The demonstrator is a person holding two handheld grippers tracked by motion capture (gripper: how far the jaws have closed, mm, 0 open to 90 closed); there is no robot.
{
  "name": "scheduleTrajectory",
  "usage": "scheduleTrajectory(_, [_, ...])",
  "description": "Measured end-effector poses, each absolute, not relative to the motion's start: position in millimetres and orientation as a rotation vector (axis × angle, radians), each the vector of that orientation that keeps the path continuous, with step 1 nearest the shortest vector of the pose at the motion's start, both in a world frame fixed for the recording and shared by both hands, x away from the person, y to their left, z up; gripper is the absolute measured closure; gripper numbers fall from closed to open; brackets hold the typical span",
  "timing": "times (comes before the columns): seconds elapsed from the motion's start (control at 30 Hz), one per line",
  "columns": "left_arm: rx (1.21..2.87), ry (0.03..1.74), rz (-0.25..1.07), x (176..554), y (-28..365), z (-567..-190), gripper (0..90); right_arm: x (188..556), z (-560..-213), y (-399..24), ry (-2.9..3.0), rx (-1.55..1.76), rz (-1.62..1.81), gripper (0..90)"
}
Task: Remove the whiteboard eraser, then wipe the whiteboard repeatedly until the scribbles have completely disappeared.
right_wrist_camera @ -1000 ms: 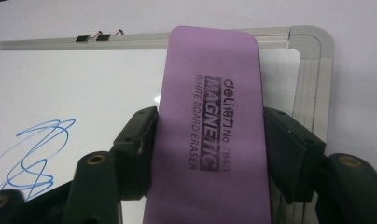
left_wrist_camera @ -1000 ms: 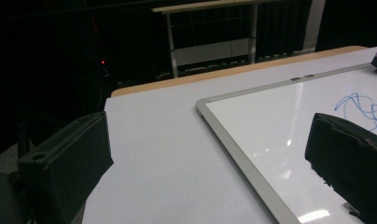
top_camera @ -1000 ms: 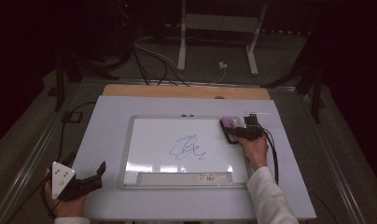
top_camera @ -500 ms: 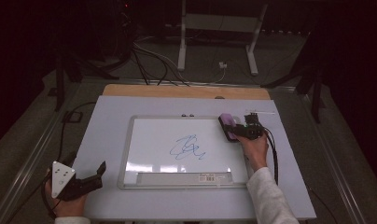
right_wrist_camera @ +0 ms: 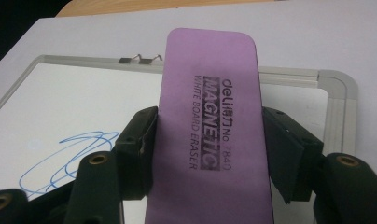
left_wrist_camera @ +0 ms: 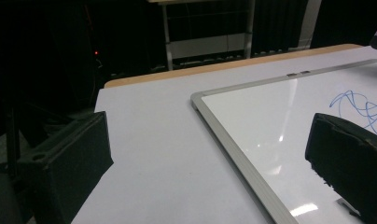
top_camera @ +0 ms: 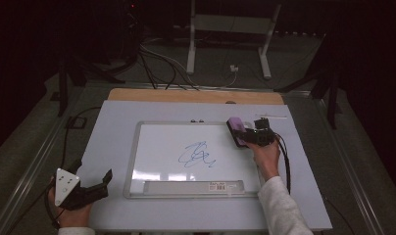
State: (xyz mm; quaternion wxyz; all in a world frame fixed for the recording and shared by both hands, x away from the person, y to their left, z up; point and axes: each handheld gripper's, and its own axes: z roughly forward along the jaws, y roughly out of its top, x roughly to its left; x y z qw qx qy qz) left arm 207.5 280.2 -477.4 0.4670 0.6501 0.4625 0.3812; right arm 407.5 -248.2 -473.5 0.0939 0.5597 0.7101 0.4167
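Nearest the person, the left gripper (top_camera: 95, 188) rests on the white table (top_camera: 112, 127) just left of the whiteboard (top_camera: 152, 147), its jaws spread wide with nothing between them. Farther off, the right gripper (top_camera: 245, 138) clamps the purple eraser (right_wrist_camera: 210, 135) by its long sides, over the whiteboard's far right corner, beyond the blue scribble (top_camera: 196, 155).

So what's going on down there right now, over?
Right gripper clamped on purple eraser, over whiteboard's top right corner. Left gripper open, off the board. Blue scribble unwiped, nothing blocking it.
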Motion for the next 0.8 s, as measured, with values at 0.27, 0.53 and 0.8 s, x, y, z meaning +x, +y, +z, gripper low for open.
scheduleTrajectory(0.27, [1.602,1.142,0.915,209.9,280.1,-479.0,1.2,406.2,-465.8,-235.6,2.132,1.612,1.23,40.5])
scheduleTrajectory(0.53, [1.597,1.15,0.9,211.9,281.9,-480.4,1.2,404.6,-458.8,-222.2,2.154,1.562,1.237,40.5])
scheduleTrajectory(0.8, [1.601,1.149,0.894,213.0,281.3,-481.3,1.2,404.4,-463.9,-214.0,2.177,1.55,1.216,40.5])
